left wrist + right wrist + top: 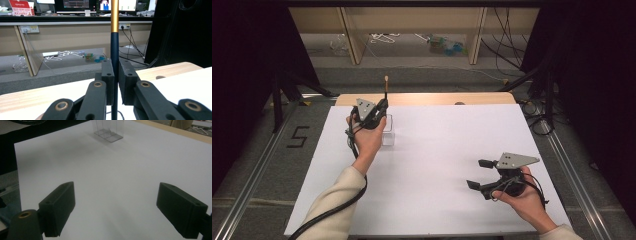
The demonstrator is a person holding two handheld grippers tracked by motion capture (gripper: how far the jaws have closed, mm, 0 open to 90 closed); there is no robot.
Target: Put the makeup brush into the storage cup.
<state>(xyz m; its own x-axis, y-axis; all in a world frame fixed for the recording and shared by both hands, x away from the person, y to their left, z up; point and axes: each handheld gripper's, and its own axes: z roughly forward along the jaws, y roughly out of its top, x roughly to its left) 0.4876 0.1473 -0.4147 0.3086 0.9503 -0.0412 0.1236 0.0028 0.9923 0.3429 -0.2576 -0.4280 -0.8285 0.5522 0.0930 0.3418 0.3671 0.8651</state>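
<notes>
A black "5" is marked on the grey floor left of the table; no other writing is legible, and the red sign on the far desk in the left gripper view is too small to read. Over the white table sheet, near its far left corner, the left gripper has its jaws pinched tight on a thin brush handle, dark blue below and gold above, standing upright. Just beside it, a clear plastic box sits on the sheet. The middle of the sheet is open white surface. Toward the near right edge, the right gripper hangs with jaws spread wide, nothing between them.
</notes>
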